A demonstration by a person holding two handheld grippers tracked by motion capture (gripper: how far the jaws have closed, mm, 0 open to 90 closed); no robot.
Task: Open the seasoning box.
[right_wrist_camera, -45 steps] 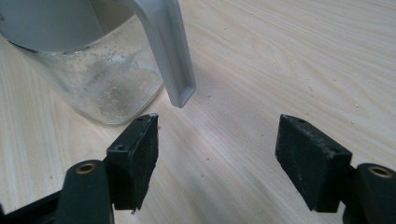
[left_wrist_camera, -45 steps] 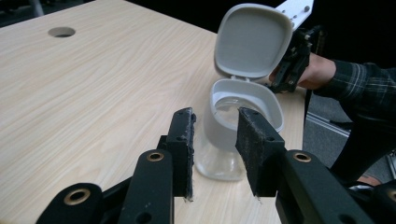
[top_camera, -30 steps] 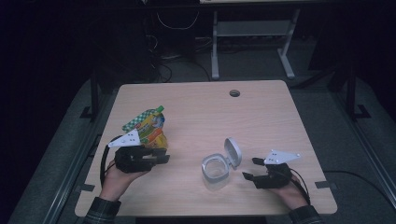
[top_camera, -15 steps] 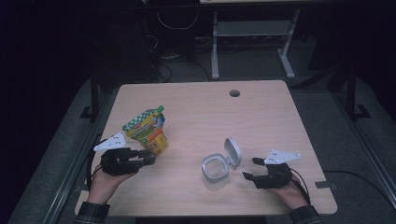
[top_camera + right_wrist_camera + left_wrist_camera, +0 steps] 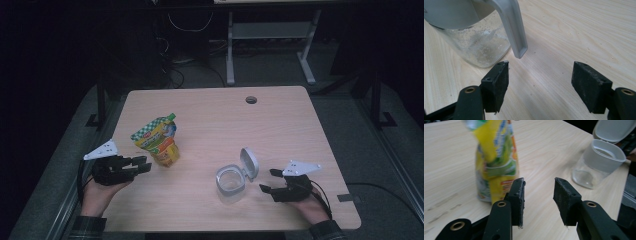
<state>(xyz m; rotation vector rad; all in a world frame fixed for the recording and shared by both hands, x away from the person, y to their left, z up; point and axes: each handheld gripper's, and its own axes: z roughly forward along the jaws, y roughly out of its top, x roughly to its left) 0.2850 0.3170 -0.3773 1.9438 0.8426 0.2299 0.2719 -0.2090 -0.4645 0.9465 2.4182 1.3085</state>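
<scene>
- Here, one clear jar [image 5: 230, 183] stood on the table [image 5: 280, 130], lid [image 5: 249, 162] hinged open; inside, specks and residue on the wall.
- One pouch [image 5: 157, 140] stood upright, well left of the jar.
- Left gripper [image 5: 145, 165]: jaws had just been opening, apart, nothing between, just short of the pouch.
- Right gripper [image 5: 267, 181]: jaws apart, empty, beside the jar.

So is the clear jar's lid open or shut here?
Open: the hinged lid stands tipped back off the clear jar, leaving its mouth uncovered.
</scene>
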